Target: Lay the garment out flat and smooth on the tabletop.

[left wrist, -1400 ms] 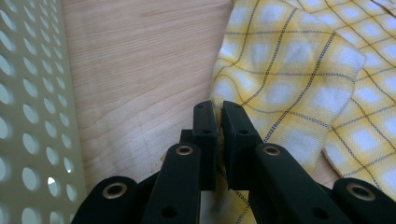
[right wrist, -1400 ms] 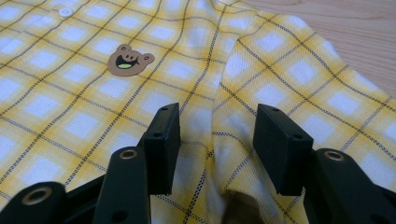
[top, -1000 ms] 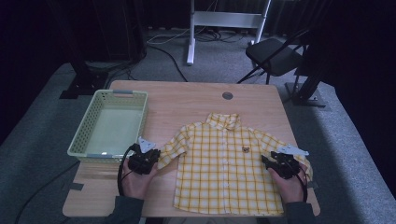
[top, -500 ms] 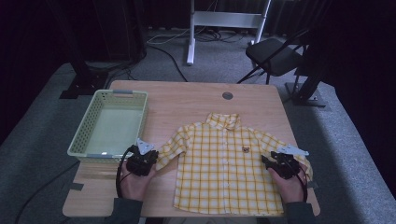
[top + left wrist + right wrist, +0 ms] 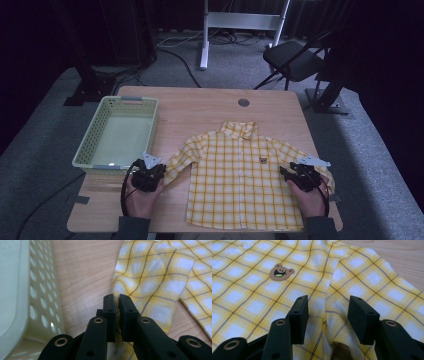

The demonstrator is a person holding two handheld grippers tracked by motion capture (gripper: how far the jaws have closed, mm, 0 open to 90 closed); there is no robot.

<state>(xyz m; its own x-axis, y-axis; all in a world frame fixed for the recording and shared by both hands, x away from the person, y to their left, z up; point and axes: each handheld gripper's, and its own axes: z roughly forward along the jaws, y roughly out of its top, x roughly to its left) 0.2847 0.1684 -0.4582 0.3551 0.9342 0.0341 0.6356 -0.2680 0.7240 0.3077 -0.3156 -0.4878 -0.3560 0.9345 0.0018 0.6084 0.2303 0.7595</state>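
Observation:
A yellow plaid child's shirt (image 5: 240, 175) lies flat and face up on the wooden table, collar toward the far side. Its left sleeve (image 5: 150, 277) ends at my left gripper (image 5: 159, 172), whose jaws are shut on the sleeve's edge (image 5: 117, 302). My right gripper (image 5: 286, 172) rests on the right sleeve (image 5: 372, 277) near the armpit seam, jaws open (image 5: 328, 310) with cloth lying between them, not pinched. A brown bear patch (image 5: 281, 271) sits on the chest.
A pale green perforated basket (image 5: 90, 145) stands empty at the table's left, its wall (image 5: 37, 290) close beside my left gripper. A round hole (image 5: 243, 102) marks the far tabletop. A black chair (image 5: 295, 60) stands behind the table.

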